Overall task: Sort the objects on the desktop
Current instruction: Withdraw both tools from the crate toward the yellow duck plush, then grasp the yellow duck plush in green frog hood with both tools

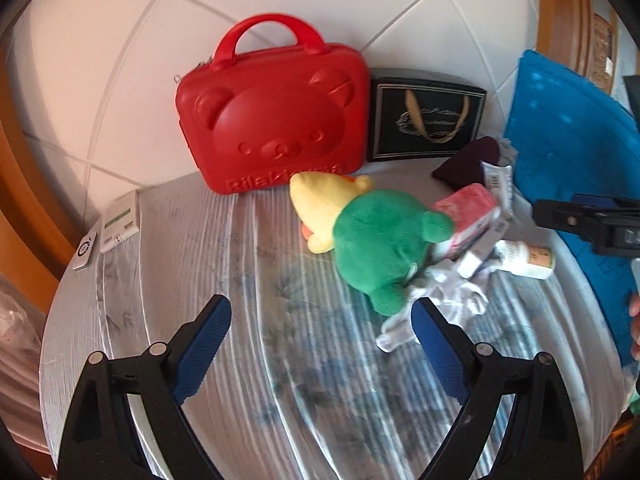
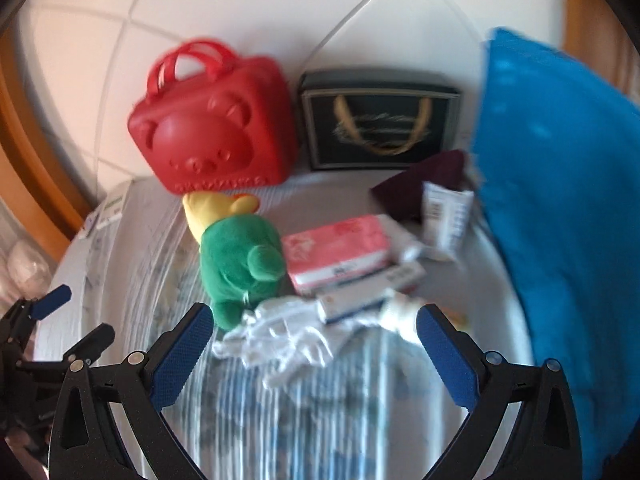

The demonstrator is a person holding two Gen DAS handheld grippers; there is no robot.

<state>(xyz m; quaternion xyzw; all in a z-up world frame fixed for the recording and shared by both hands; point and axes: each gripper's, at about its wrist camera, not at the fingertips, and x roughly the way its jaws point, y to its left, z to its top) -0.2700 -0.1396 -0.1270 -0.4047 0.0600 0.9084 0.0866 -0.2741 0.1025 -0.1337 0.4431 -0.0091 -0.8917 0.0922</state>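
In the left wrist view, the left gripper [image 1: 322, 322] is seen at the bottom of the frame with its blue ribbed pads spread wide and nothing held between them; only the table [image 1: 248, 360], covered in a shiny ribbed film over a faint floral print, lies in the gap. Just above the right pad a crumpled white cloth [image 1: 440, 308] is found, touching a soft green and yellow plush toy [image 1: 372, 236] lying in the middle of the frame. To the right of the toy a pink tissue pack [image 1: 468, 208], a flat white box [image 1: 486, 246] and a small white bottle [image 1: 528, 262] are crowded together. At the back, against the white tiled wall, a hard glossy red case [image 1: 276, 120] with a moulded bear face is stood upright, with a dark gift bag [image 1: 424, 116] with gold handles beside it. A blue cushion [image 1: 568, 148] fills the right edge, and the right gripper [image 1: 592, 224] is partly seen in front of it.

In the right wrist view, which is blurred, the right gripper [image 2: 316, 342] is likewise shown wide open and empty at the bottom. The white cloth [image 2: 280, 340] lies between and just beyond its pads, with the plush toy [image 2: 240, 256] at centre left and the tissue pack [image 2: 340, 248] at centre. The red case [image 2: 216, 136] and gift bag [image 2: 380, 124] stand at the top, the cushion [image 2: 560, 208] at the right. The left gripper [image 2: 76, 314] is seen at lower left.
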